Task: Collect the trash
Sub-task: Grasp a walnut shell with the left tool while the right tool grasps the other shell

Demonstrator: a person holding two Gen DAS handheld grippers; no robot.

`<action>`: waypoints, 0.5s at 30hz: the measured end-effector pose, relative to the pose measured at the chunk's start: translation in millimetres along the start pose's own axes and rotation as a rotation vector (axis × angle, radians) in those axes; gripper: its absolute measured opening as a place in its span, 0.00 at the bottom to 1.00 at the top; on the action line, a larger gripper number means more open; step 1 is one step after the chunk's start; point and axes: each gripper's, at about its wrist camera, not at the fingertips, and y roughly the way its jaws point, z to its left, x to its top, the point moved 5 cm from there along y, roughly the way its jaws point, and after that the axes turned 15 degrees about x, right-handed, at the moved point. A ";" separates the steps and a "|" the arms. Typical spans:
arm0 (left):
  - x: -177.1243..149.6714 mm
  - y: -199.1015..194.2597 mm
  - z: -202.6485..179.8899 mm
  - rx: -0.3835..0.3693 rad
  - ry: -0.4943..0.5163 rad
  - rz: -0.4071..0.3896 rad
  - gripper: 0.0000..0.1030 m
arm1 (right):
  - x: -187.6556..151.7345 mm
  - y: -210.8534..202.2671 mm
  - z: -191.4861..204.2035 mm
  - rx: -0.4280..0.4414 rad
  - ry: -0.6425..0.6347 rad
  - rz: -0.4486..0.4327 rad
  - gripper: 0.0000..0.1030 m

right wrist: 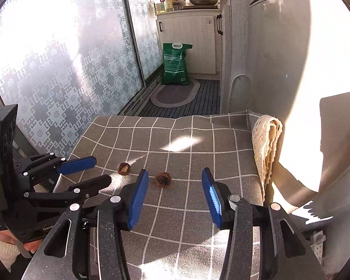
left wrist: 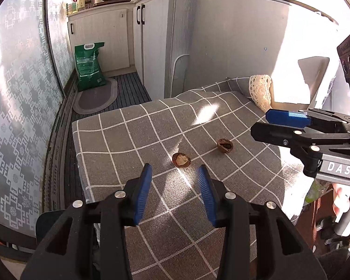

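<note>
Two walnut shells [left wrist: 181,160] on checked cloth [left wrist: 128,140], grippers apart

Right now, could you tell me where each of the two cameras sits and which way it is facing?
Left wrist: on the left gripper, looking down across the checked cloth at two nutshells; its open jaws show, and the right gripper enters from the right edge.
Right wrist: on the right gripper, facing the same way; its open jaws show, with the left gripper and a hand at the left edge.
Shared: the left nutshell, the right nutshell, the lace cloth, the green bag.
</note>
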 end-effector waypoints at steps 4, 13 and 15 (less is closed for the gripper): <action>1.8 13.4 -12.0 -0.005 0.005 0.019 0.44 | -6.0 -0.4 -10.0 0.000 0.015 0.011 0.47; 2.7 30.0 -18.2 0.026 0.007 0.043 0.28 | -12.8 7.1 -10.1 0.022 -0.001 0.050 0.46; 3.7 30.7 -17.1 0.032 0.004 0.042 0.22 | -13.9 9.3 -7.3 0.026 -0.010 0.060 0.47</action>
